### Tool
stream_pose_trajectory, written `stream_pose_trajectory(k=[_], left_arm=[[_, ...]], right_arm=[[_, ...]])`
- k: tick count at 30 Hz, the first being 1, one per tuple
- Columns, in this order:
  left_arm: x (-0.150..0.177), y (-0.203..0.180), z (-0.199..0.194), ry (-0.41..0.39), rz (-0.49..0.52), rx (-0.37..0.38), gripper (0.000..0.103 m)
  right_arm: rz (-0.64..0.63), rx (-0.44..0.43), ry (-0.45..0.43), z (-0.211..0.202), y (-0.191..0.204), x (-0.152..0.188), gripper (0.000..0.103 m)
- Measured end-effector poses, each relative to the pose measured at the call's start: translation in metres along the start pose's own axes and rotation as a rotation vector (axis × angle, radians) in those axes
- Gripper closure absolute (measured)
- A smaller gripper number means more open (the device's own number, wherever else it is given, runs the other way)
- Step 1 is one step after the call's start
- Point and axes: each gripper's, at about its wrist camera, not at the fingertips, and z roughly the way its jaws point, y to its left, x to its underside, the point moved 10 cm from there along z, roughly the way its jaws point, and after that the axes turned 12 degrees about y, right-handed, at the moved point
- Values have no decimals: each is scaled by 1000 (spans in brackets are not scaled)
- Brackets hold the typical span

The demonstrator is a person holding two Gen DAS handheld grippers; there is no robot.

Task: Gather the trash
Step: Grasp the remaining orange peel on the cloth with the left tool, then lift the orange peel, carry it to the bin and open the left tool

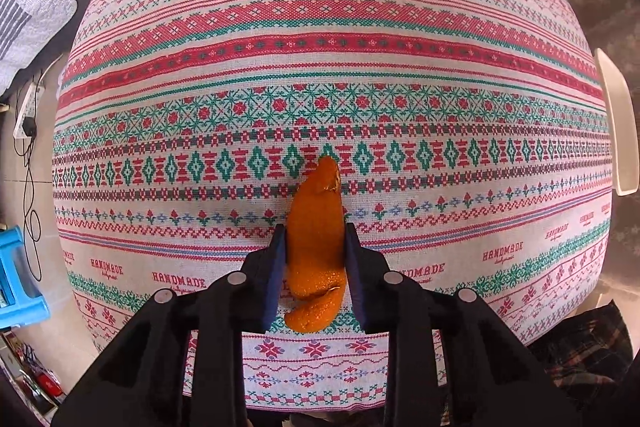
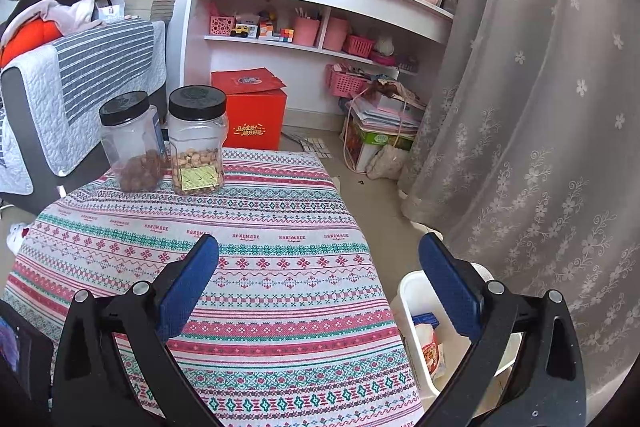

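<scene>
In the left wrist view my left gripper (image 1: 315,237) is shut on a long piece of orange peel (image 1: 316,243), which sticks out forward past the blue pads over the patterned tablecloth (image 1: 320,67). In the right wrist view my right gripper (image 2: 318,247) is open and empty, held above the right edge of the same tablecloth (image 2: 260,287). A white trash bin (image 2: 408,307) stands on the floor below its right finger, with a snack wrapper (image 2: 430,347) inside. The bin's rim also shows at the right edge of the left wrist view (image 1: 616,119).
Two clear jars with black lids, one with brown snacks (image 2: 134,143) and one with nuts (image 2: 197,141), stand at the table's far left. A red box (image 2: 252,111), shelves (image 2: 320,39), a curtain (image 2: 540,107), a covered sofa (image 2: 80,87) and a blue stool (image 1: 20,279) surround the table.
</scene>
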Motion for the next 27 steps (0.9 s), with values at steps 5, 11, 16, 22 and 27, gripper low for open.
stream_pose_trajectory(k=[5, 11, 16, 22, 27], left_arm=[[-4, 9, -26, -93, -39, 44, 82], [-16, 29, -80, -299, -119, 137, 82], [-33, 38, -145, -527, -154, 169, 82], [-44, 32, -198, -725, -192, 163, 82], [-41, 34, -222, -828, -211, 116, 82]], right_arm=[[-5, -13, 18, 4, 7, 2, 7], [-31, -18, 25, 7, 17, 5, 7], [-35, -38, 27, 6, 21, 7, 7], [-36, -63, 13, 1, 27, 6, 7], [-25, -70, -11, -5, 27, 4, 7]])
